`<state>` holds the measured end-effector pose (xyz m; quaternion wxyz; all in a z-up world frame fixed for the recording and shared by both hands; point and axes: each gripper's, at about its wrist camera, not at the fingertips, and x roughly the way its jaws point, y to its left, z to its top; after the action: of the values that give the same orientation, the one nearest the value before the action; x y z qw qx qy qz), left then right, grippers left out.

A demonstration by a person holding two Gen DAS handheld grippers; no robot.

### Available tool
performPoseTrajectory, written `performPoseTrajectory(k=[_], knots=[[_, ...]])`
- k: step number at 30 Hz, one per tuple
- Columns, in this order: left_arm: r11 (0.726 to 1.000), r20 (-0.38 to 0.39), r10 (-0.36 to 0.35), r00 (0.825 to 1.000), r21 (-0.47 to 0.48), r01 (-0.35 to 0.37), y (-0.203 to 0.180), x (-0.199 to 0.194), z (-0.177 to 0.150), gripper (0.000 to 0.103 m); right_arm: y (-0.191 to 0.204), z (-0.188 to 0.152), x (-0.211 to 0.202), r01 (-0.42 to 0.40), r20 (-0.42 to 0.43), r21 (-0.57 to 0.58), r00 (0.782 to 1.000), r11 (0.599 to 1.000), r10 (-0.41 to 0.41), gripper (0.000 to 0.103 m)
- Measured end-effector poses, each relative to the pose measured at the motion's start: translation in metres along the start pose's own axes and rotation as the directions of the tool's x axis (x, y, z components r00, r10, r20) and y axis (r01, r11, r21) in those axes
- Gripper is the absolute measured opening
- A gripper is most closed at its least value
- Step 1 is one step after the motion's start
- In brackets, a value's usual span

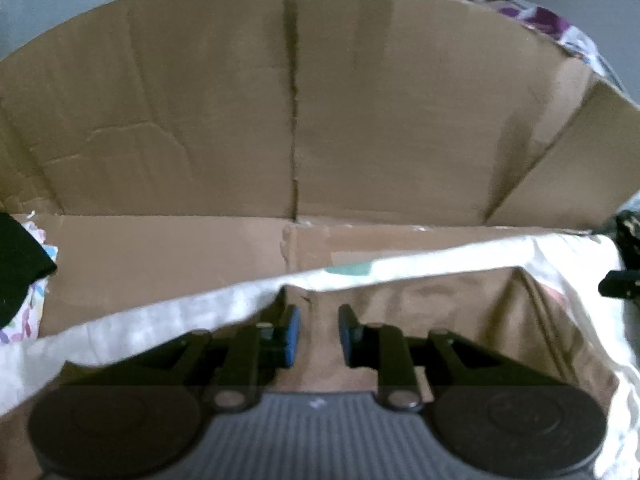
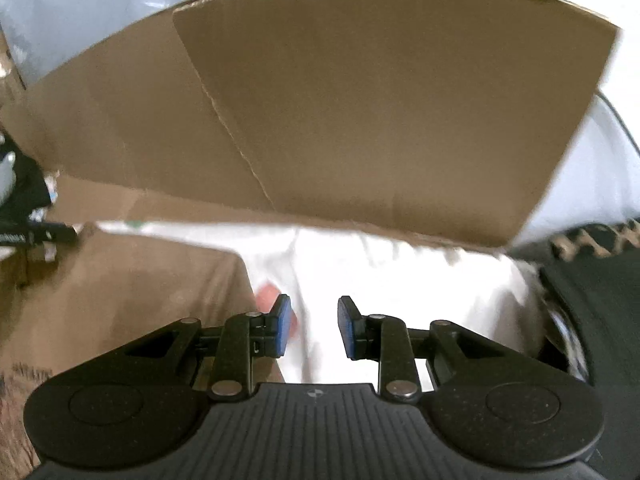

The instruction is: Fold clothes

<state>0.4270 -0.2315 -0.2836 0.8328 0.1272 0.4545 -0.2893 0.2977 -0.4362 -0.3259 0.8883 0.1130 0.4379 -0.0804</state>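
A white garment (image 1: 132, 332) with faint coloured prints lies inside a cardboard box (image 1: 200, 128), its edge running from lower left to upper right. My left gripper (image 1: 318, 336) hovers over a tan surface (image 1: 460, 320) framed by that white cloth. Its blue pads are apart and nothing sits between them. In the right wrist view the white garment (image 2: 380, 272) spreads under my right gripper (image 2: 314, 328). This gripper is open too and holds nothing. A pink patch (image 2: 266, 296) shows on the cloth beside its left finger.
Tall cardboard flaps (image 2: 380, 100) stand close ahead of both grippers. Dark clothing (image 2: 592, 288) lies at the right and a black item (image 1: 20, 264) with patterned cloth at the far left. More printed fabric (image 1: 548, 20) hangs beyond the box rim.
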Motion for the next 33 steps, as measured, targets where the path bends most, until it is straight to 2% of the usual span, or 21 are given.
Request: performPoseTrajectory(k=[9,12,14,16,18,20,23,26,27,28,29,30,33], knots=[[0.998,-0.001,-0.054,0.999,-0.028,0.054,-0.022,-0.029,-0.030,0.025,-0.007,-0.048,-0.035,-0.002,-0.072,-0.015,0.997,1.000,0.001,0.028],[0.991,-0.035,-0.101,0.994,-0.091,0.098,-0.023,-0.033,-0.036,0.025,-0.005,-0.056,-0.034,0.005,-0.084,-0.001,0.996,1.000,-0.005,0.028],[0.994,-0.043,-0.081,0.996,-0.076,0.077,-0.028,-0.038,-0.041,0.026,-0.008,-0.061,-0.037,0.000,-0.095,0.026,0.996,1.000,0.002,0.028],[0.997,-0.051,-0.052,0.997,-0.055,0.049,-0.033,-0.042,-0.045,0.032,-0.009,-0.067,-0.036,0.011,-0.110,0.031,0.994,0.999,-0.008,0.028],[0.997,-0.067,-0.047,0.997,-0.069,0.042,-0.034,-0.041,-0.049,0.034,-0.011,-0.072,-0.034,0.031,-0.128,0.035,0.991,0.999,-0.026,0.029],[0.997,-0.079,-0.036,0.996,-0.065,0.031,-0.038,-0.041,-0.054,0.034,-0.013,-0.076,-0.031,0.041,-0.143,0.058,0.989,0.997,-0.032,0.033],[0.998,-0.094,-0.046,0.995,-0.051,0.041,-0.046,-0.040,-0.065,0.035,-0.015,-0.083,-0.028,0.031,-0.152,0.094,0.988,0.995,-0.017,0.033],[0.998,-0.106,-0.054,0.993,-0.048,0.049,-0.052,-0.039,-0.077,0.035,-0.010,-0.087,-0.026,0.020,-0.154,0.071,0.988,0.997,-0.009,0.034],[0.997,-0.110,-0.056,0.992,-0.050,0.051,-0.054,-0.039,-0.081,0.035,-0.010,-0.086,-0.026,0.010,-0.154,0.072,0.988,0.997,0.001,0.032],[0.997,-0.115,-0.060,0.992,-0.054,0.054,-0.055,-0.039,-0.085,0.035,-0.011,-0.086,-0.026,0.005,-0.150,0.077,0.989,0.997,0.006,0.025],[0.997,-0.120,-0.064,0.991,-0.060,0.057,-0.056,-0.039,-0.089,0.035,-0.012,-0.085,-0.026,0.000,-0.146,0.081,0.989,0.997,0.012,0.008],[0.996,-0.122,-0.067,0.990,-0.067,0.059,-0.056,-0.039,-0.093,0.035,-0.014,-0.085,-0.028,-0.002,-0.143,0.084,0.990,0.996,0.014,0.001],[0.995,-0.126,-0.075,0.989,-0.078,0.066,-0.058,-0.041,-0.101,0.035,-0.017,-0.082,-0.035,0.007,-0.121,0.078,0.993,0.997,0.003,0.001]])
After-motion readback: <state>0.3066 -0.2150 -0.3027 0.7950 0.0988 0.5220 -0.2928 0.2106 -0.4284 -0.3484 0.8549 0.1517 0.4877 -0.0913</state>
